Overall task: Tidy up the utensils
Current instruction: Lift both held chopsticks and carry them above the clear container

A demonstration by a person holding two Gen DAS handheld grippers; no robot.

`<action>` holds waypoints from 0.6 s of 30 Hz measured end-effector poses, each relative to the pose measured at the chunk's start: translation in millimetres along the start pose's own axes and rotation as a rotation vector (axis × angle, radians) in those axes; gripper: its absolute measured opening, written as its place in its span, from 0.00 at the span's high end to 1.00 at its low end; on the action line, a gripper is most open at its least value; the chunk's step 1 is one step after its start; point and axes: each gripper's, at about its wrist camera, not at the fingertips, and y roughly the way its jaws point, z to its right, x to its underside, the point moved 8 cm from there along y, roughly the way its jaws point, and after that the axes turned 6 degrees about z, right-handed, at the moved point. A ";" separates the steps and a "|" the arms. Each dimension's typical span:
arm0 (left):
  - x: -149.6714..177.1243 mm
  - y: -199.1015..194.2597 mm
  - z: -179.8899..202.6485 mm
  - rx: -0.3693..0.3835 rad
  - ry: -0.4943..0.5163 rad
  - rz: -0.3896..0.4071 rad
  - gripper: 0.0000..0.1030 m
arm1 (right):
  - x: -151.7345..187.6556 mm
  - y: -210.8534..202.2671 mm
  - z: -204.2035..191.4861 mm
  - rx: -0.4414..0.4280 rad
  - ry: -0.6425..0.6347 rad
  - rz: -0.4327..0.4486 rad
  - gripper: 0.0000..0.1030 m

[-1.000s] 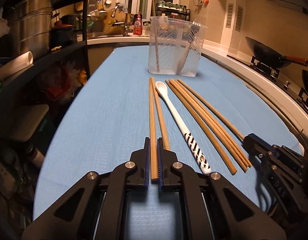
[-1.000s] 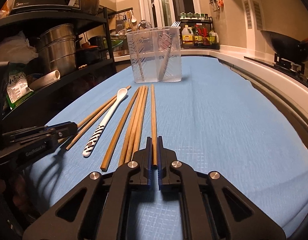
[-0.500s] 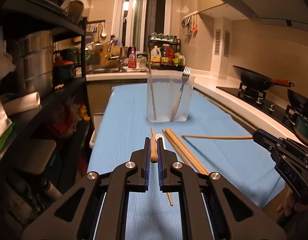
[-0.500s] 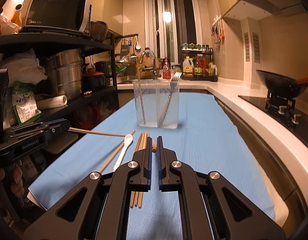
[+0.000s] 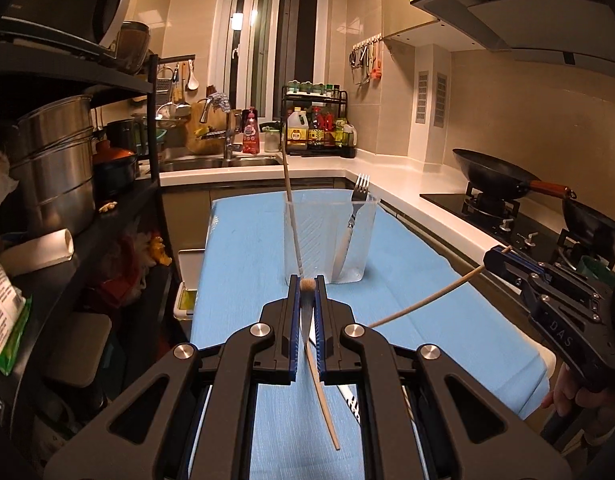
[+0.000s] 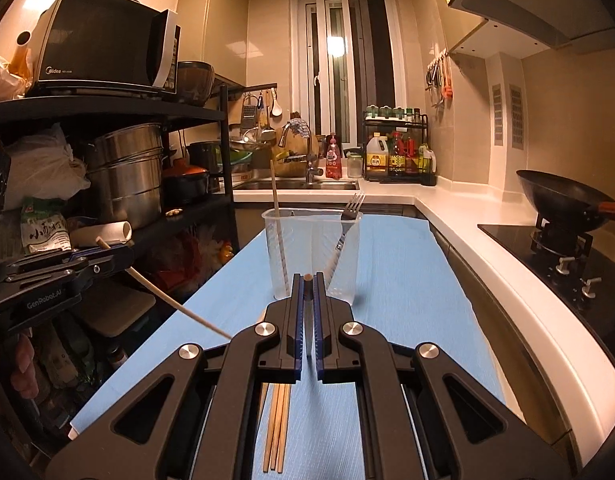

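Observation:
My left gripper (image 5: pixel 306 282) is shut on the end of a wooden chopstick (image 5: pixel 320 396), which hangs down and back toward me above the blue mat (image 5: pixel 247 264). My right gripper (image 6: pixel 307 279) is shut on another chopstick's end; that stick (image 5: pixel 427 300) slants down to the left in the left wrist view. Ahead on the mat stands a clear container (image 6: pixel 311 256) with a fork (image 6: pixel 347 220) and one chopstick (image 6: pixel 277 216) upright in it. Several chopsticks (image 6: pixel 277 428) lie on the mat under my right gripper. A striped white spoon (image 5: pixel 352 400) is partly hidden below my left gripper.
A dark shelf rack (image 6: pixel 107 106) with steel pots (image 6: pixel 127 176) and a microwave (image 6: pixel 103 36) lines the left side. A white counter (image 6: pixel 467 216) with a stove and a wok (image 6: pixel 563 196) runs along the right. The sink and a bottle rack (image 6: pixel 395 152) are at the back.
Both grippers have risen from the mat, each lifting one chopstick by its end. The container, spoon and remaining chopsticks now lie lower in both views.

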 end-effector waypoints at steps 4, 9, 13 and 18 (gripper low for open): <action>-15.0 6.3 -2.1 0.021 -0.003 -0.029 0.94 | -16.5 6.2 2.3 0.002 0.002 -0.001 0.95; -30.1 17.5 -6.1 0.050 -0.019 -0.079 0.94 | -43.6 12.8 5.2 0.000 0.002 0.013 0.95; -46.1 26.3 -5.6 0.060 0.000 -0.110 0.94 | -64.8 19.9 7.3 -0.010 0.004 0.021 0.95; -75.1 35.4 -1.1 0.062 0.061 -0.126 0.94 | -95.2 33.6 5.2 -0.008 -0.042 0.046 0.95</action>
